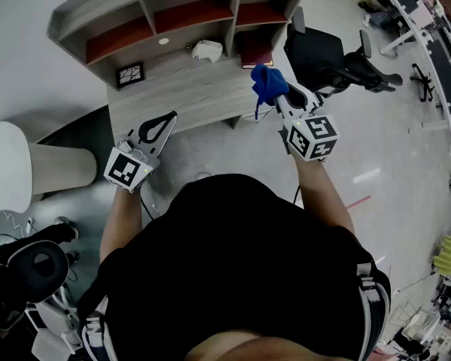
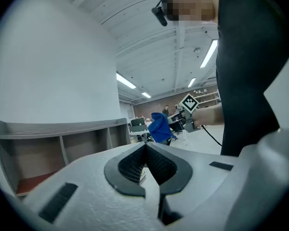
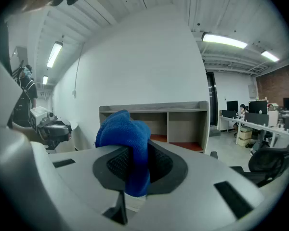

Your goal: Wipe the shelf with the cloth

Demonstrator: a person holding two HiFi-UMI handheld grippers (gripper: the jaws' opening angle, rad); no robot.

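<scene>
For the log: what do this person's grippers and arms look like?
The left gripper and right gripper are light grey shells with tapering jaws lined with black ribbed pads. Each carries a white cube printed with black square markers. A thin dark cable trails from the right one. The person wears a black short-sleeved top.

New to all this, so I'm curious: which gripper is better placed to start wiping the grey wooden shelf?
Right, probably: the right gripper is shut on the blue cloth, facing the grey wooden shelf. The left gripper is shut, empty.
</scene>
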